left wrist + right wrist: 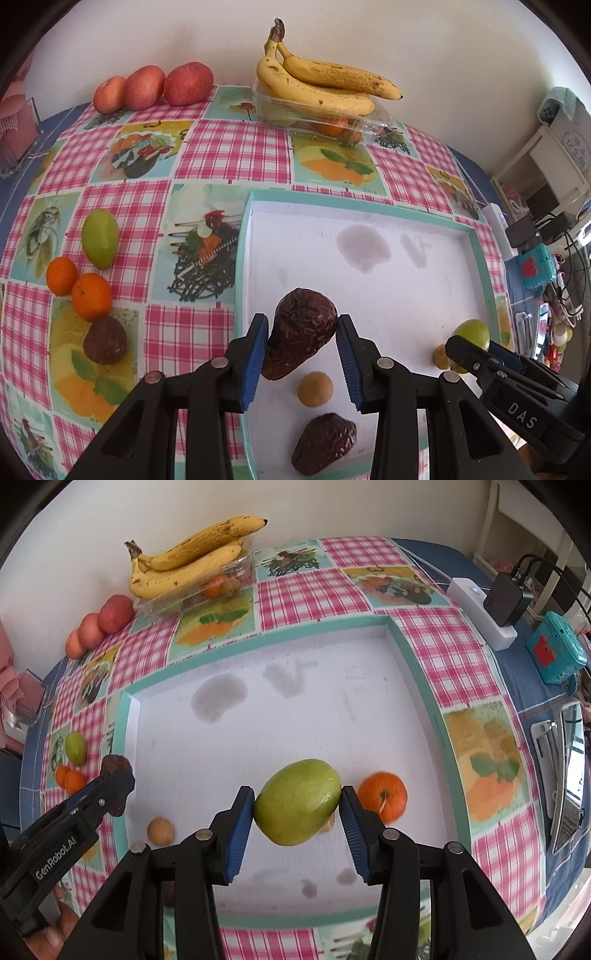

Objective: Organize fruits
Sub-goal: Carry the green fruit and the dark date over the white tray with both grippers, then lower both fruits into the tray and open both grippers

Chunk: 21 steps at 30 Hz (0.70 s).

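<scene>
Left tool [301, 350] grips a wrinkled avocado [301, 332] at lower centre, over the tray [369, 210]; right tool [297, 812] grips a green mango [297, 801] likewise. Lower each beside its like before releasing, clear of the orange [382, 794]

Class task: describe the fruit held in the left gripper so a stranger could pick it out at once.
Find the white tray with the teal rim. Above its near left corner the left gripper clamps a dark brown wrinkled avocado. Its twin lies flat in the tray; another sits on the cloth.
</scene>
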Available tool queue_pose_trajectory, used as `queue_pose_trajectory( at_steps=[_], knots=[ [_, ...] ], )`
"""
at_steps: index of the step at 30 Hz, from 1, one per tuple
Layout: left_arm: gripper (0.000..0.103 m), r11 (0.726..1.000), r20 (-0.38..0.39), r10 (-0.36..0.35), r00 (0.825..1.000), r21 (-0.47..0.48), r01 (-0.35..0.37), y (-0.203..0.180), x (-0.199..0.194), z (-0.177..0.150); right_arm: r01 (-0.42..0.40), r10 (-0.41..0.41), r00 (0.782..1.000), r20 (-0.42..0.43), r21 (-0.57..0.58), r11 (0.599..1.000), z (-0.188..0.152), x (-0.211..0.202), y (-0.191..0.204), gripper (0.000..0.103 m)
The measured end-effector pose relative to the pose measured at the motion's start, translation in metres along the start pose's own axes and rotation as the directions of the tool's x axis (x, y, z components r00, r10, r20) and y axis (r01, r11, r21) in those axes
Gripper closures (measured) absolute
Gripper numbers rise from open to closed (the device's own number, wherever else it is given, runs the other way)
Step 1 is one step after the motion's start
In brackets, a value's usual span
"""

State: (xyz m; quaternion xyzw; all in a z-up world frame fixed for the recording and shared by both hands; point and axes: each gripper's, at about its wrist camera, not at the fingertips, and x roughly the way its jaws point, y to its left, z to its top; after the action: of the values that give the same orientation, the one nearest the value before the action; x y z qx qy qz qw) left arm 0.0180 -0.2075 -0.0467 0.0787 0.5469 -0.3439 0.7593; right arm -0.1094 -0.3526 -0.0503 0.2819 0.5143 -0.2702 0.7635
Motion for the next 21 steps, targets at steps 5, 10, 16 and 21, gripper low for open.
queue_pose_trajectory(
  at_steps=[5, 10, 16, 21],
  knots=[
    [0.063, 1.0, -0.012, -0.002, 1.0, -0.002, 0.002, 0.0, 0.011, 0.003, 0.012, -0.012, 1.0, 0.021, 0.005, 1.0, 0.005, 0.01, 0.0, 0.054],
    [0.063, 1.0, -0.018, 0.006, 1.0, 0.005, -0.006, -0.002, 0.02, 0.003, 0.012, -0.012, 0.999, 0.039, 0.01, 1.0, 0.008, 0.016, -0.001, 0.054],
    [0.063, 1.0, -0.034, 0.012, 0.999, 0.022, -0.012, -0.005, 0.028, 0.001, 0.024, -0.024, 0.997, 0.068, 0.006, 1.0, 0.009, 0.02, -0.001, 0.054],
    [0.063, 1.0, -0.042, 0.018, 0.999, 0.019, -0.018, -0.004, 0.03, 0.0, 0.038, -0.038, 0.997, 0.063, 0.007, 0.999, 0.009, 0.022, -0.002, 0.054]
  ],
)
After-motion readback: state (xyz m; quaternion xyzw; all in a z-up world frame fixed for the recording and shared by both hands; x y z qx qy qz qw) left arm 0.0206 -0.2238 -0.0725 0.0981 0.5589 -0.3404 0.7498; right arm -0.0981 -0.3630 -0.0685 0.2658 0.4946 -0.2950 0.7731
